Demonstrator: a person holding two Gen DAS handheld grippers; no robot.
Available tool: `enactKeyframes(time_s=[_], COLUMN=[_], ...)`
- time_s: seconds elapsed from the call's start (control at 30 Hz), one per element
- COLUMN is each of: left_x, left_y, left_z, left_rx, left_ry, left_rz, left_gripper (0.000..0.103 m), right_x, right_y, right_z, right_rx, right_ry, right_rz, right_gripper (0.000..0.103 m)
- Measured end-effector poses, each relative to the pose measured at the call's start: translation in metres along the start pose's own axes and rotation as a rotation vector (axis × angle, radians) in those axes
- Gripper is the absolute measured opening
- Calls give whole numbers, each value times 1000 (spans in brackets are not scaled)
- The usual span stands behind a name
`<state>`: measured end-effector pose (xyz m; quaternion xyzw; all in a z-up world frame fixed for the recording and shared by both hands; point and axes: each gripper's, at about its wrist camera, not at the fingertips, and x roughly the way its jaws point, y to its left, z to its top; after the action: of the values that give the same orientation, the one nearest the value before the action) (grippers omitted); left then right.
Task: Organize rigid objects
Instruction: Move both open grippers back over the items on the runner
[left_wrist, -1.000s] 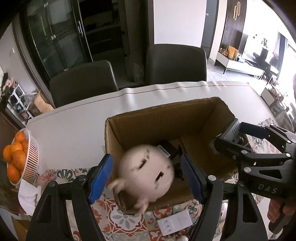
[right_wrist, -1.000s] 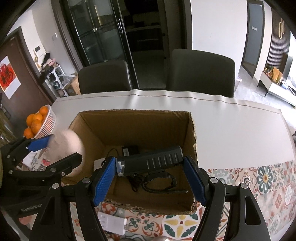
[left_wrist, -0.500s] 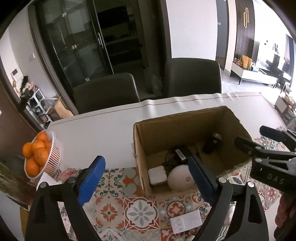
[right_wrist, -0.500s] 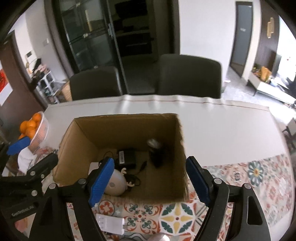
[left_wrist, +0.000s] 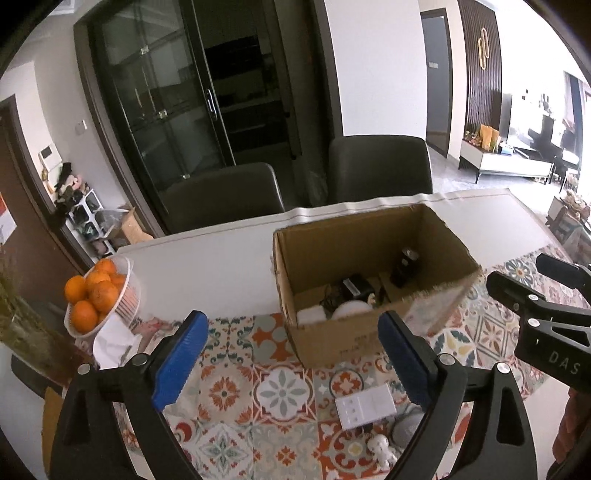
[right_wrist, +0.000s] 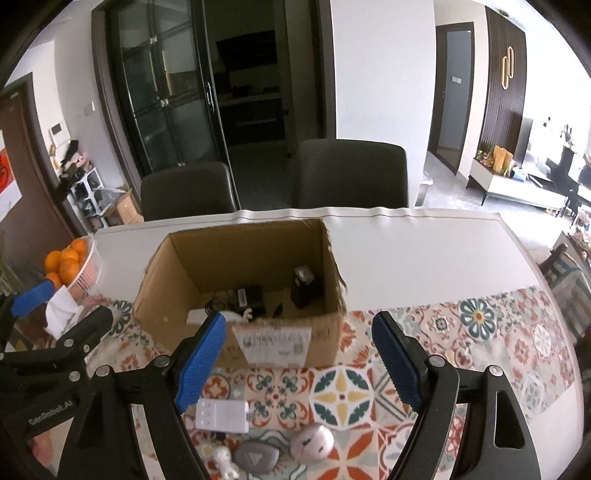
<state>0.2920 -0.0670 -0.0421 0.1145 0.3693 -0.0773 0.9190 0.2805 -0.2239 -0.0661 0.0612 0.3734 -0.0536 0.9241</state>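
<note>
**Desk:** What do you have at frame left, from your left wrist camera?

**Caption writer:** At far left, a white basket of oranges (left_wrist: 99, 295) stands on the white table (left_wrist: 221, 266), with crumpled tissue (left_wrist: 112, 341) just below it. Your left gripper (left_wrist: 291, 363) fills the lower frame. Its jaws have just been opening and now stand wide apart, nothing between the blue pads, only patterned tablecloth (left_wrist: 236, 391) behind them.

**Desk:** And the box?

**Caption writer:** Centre-right, the open cardboard box (left_wrist: 332, 339) sits where cloth meets bare table. Inside it lie a white square block (left_wrist: 311, 316), a round white toy (left_wrist: 351, 308), a black adapter with cable (left_wrist: 354, 286) and a dark device standing upright (left_wrist: 404, 266) near the far corner. Lower right of centre, a white power strip (left_wrist: 365, 406) lies on the cloth outside the box, a small white figurine (left_wrist: 380, 445) just beneath it. Your right gripper's frame enters from the right edge.

**Desk:** The right wrist view?

**Caption writer:** Your left gripper's blue pad shows at the left edge. Your right gripper (right_wrist: 299, 360) has also just been opening its jaws; they are parted and empty, framing the box's labelled front wall. At the bottom, left to right: the figurine, a grey rounded gadget (right_wrist: 256, 458) and a white rounded gadget (right_wrist: 314, 445), touching each other, all outside the box.
</note>
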Motion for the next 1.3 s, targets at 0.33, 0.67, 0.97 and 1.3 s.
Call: enactKeyframes(time_s=[0.33,0.67,0.97,1.3], left_x=[-20,-19,-13,7], left_y=[-4,1,6,9], left_z=[-48,-96,-129,-158], left_rx=[-14,-53,-59,-61], left_ry=[29,85,122,154], left_rz=[-2,-3,7,8], left_gripper=[94,95,94,94], right_x=[-22,-28,-17,7], right_y=[3,15,32,42], right_z=[-52,-98,-132,-159], right_rx=[-4,-40,-95,-137], right_ry=[-13,-20,13,62], right_rz=[10,29,73,99], right_gripper=[81,81,81,81])
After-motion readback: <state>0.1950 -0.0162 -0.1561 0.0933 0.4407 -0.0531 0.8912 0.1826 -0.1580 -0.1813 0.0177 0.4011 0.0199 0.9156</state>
